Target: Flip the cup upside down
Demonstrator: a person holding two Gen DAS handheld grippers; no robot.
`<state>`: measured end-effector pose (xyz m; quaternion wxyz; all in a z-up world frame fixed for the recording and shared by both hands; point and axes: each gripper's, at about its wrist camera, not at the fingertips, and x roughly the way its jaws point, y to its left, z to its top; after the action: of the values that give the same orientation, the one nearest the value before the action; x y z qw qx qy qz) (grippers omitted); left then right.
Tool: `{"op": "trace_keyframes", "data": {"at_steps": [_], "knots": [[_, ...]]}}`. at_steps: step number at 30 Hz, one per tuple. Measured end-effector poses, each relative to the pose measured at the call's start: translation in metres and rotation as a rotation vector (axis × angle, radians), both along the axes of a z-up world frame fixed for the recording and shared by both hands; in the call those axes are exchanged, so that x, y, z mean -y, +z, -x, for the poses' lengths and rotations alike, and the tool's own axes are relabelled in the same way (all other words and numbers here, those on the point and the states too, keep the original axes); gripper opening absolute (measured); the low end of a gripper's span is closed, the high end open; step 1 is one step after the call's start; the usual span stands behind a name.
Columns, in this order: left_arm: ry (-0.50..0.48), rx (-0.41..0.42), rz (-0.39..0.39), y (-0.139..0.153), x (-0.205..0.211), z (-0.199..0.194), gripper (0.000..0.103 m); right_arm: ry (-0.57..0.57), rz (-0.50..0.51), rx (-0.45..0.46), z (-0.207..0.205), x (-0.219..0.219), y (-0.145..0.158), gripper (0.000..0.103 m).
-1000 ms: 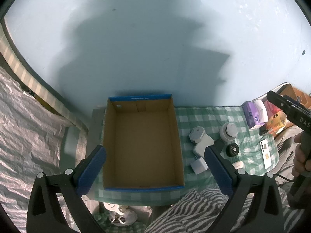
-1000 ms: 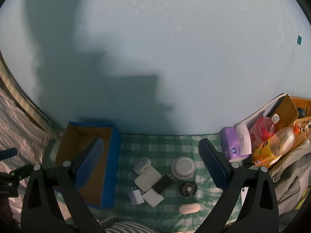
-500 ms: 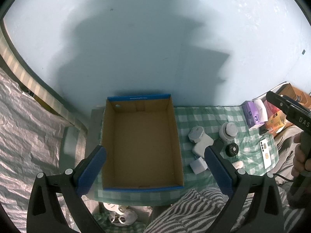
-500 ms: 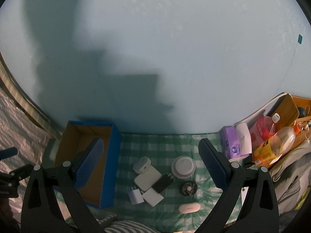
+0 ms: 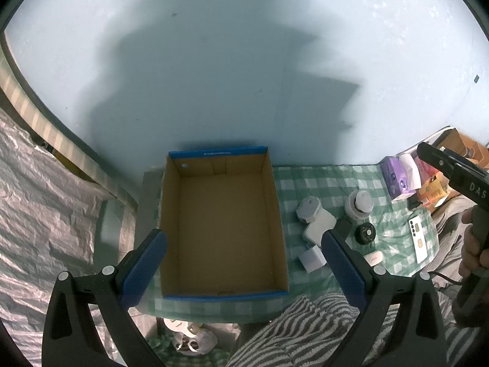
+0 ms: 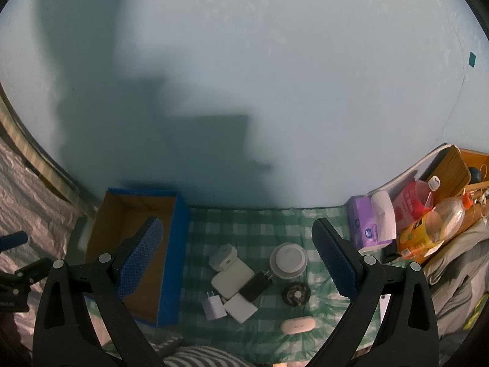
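We hold two hand-held grippers above a desk (image 6: 244, 223) covered in green checked cloth. The left hand-held gripper (image 5: 244, 260) hovers over an empty cardboard box (image 5: 223, 232) with blue edges, its jaws spread wide and holding nothing. The right hand-held gripper (image 6: 237, 260) is likewise wide open and empty, well above the desk. Between its fingers we see the cup (image 6: 288, 260), a white paper cup with a lid, standing upright on the cloth. Just beside it lie white chargers (image 6: 232, 278), a black adapter (image 6: 256, 284), a small dark round object (image 6: 295, 294) and a white earbud case (image 6: 298, 325). Compared with a second ago, almost nothing differs: both grippers stay in place, equally open, and the cup is untouched.
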<state>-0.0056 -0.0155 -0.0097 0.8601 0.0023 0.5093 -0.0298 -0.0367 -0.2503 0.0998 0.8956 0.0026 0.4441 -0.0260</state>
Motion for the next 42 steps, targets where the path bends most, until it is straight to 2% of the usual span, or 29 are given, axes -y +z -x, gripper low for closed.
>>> {"op": "trace_keyframes", "data": {"at_steps": [17, 26, 31, 36, 40, 42], "knots": [[0.016, -0.040, 0.001, -0.009, -0.013, -0.002, 0.102, -0.004, 0.002, -0.046, -0.003, 0.000, -0.007, 0.098], [0.059, -0.080, -0.040, -0.023, -0.038, -0.016, 0.102, 0.001, -0.028, -0.101, -0.013, 0.010, -0.016, 0.098], [0.088, -0.118, -0.117, -0.043, -0.060, -0.024, 0.102, 0.010, -0.031, -0.139, -0.017, 0.015, -0.025, 0.098], [0.101, -0.197, -0.108, -0.075, -0.089, -0.032, 0.102, 0.025, -0.047, -0.185, -0.021, 0.021, -0.042, 0.098], [0.097, -0.272, -0.139, -0.107, -0.106, -0.037, 0.101, 0.021, -0.059, -0.220, -0.023, 0.030, -0.058, 0.098], [0.087, -0.304, -0.124, -0.123, -0.113, -0.039, 0.100, 0.012, -0.066, -0.252, -0.024, 0.036, -0.068, 0.098]]}}
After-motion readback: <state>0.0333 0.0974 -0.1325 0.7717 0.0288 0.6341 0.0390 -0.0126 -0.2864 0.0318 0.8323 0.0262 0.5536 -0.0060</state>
